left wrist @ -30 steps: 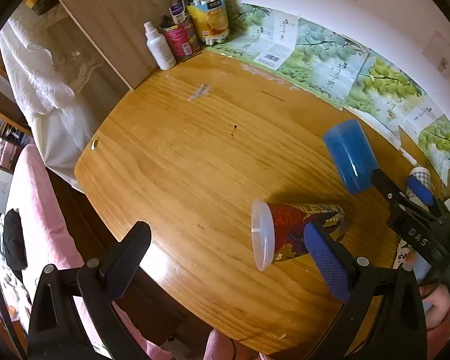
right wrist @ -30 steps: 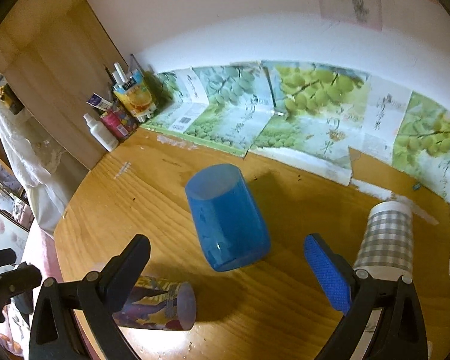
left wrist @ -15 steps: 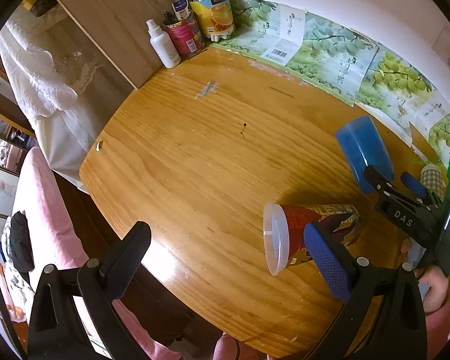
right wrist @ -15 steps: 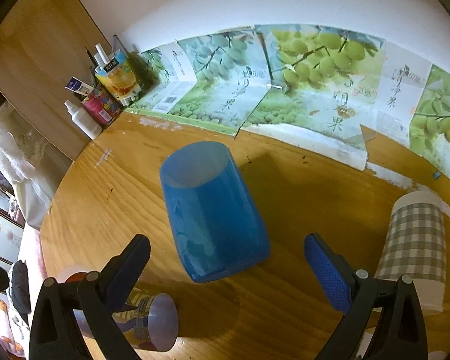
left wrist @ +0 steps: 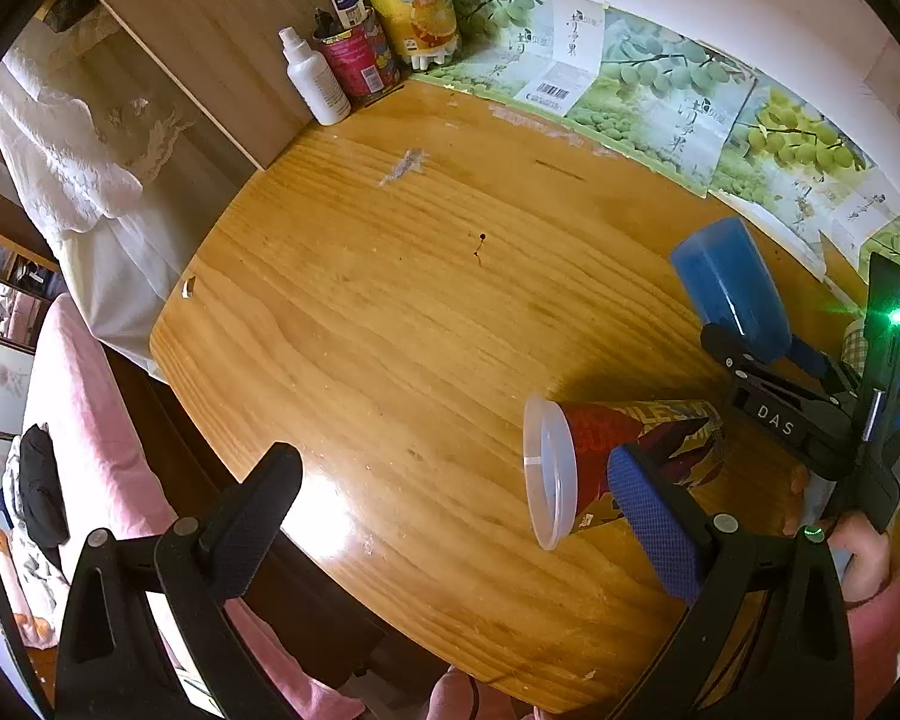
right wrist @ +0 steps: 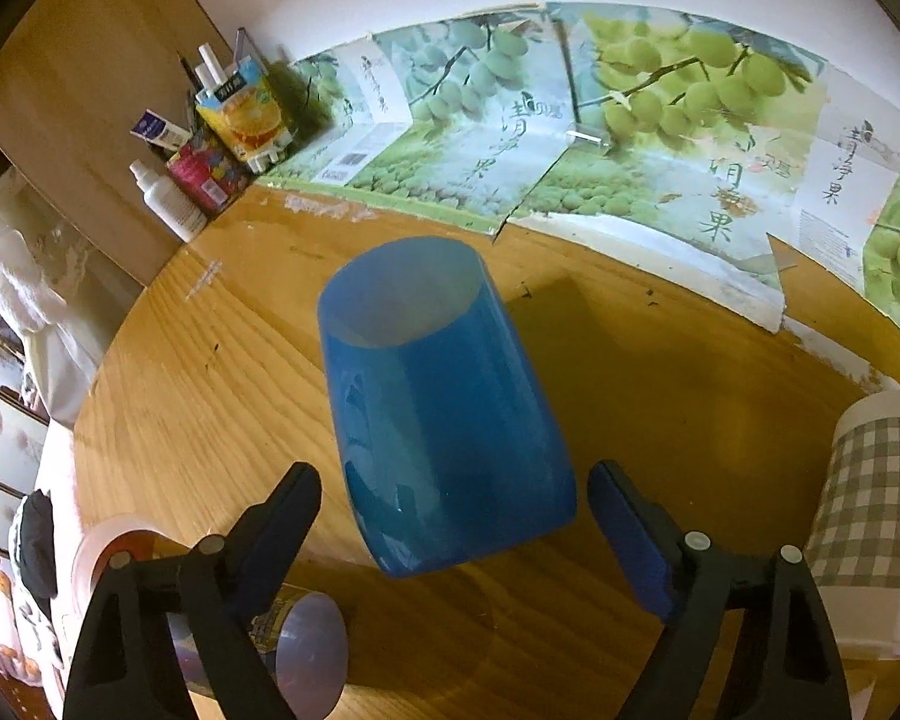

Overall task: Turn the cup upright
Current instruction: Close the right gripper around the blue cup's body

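A blue plastic cup (right wrist: pixel 444 414) stands upside down on the wooden table (right wrist: pixel 660 396), its base facing up; it also shows in the left wrist view (left wrist: pixel 729 288). My right gripper (right wrist: pixel 453 498) is open, its fingers on either side of the cup's lower wall, apart from it. A printed cup with a clear lid (left wrist: pixel 618 462) lies on its side; it shows at the bottom left of the right wrist view (right wrist: pixel 294 642). My left gripper (left wrist: pixel 450 486) is open and empty, its right finger in front of the printed cup.
A grey checked cup (right wrist: pixel 876 516) stands at the right. A white bottle (left wrist: pixel 315 78), a red can (left wrist: pixel 360 57) and a juice carton (left wrist: pixel 417 15) stand in the far left corner. Grape posters (right wrist: pixel 630 138) line the wall. The table's front edge (left wrist: pixel 222 414) is near.
My right gripper has moved in toward the blue cup, which now sits between its fingers. The left gripper has drawn back slightly and stays open.
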`<state>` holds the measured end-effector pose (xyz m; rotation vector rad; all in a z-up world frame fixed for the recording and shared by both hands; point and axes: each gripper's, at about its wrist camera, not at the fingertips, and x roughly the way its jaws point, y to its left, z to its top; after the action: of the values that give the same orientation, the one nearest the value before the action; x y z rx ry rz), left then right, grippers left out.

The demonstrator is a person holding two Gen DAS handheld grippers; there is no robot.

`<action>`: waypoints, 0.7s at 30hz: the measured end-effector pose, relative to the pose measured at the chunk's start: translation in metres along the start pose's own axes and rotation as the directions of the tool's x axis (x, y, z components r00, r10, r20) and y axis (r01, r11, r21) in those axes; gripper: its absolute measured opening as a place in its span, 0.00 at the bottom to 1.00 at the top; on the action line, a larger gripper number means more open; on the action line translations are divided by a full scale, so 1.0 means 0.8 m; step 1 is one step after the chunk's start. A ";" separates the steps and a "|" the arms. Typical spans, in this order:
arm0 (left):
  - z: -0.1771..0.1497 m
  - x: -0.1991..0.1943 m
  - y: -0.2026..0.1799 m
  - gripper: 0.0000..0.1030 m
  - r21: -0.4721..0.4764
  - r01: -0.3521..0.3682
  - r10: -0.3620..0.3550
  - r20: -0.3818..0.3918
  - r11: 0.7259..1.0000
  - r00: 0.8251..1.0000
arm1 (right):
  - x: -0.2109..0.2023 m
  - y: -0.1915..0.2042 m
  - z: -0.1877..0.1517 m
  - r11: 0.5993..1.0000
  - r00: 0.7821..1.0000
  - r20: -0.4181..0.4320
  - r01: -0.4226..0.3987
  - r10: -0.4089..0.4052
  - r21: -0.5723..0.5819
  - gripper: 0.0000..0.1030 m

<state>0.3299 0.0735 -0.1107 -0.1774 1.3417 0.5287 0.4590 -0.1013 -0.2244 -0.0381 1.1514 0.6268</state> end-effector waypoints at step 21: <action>-0.007 -0.008 0.004 0.99 -0.007 -0.005 0.005 0.015 1.000 1.000 | 0.003 -0.008 -0.004 0.999 0.999 -0.015 -0.034 0.035 0.028 0.72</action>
<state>0.3226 0.0722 -0.1050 -0.1752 1.3261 0.5378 0.4603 -0.1069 -0.2297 0.0008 1.1772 0.6418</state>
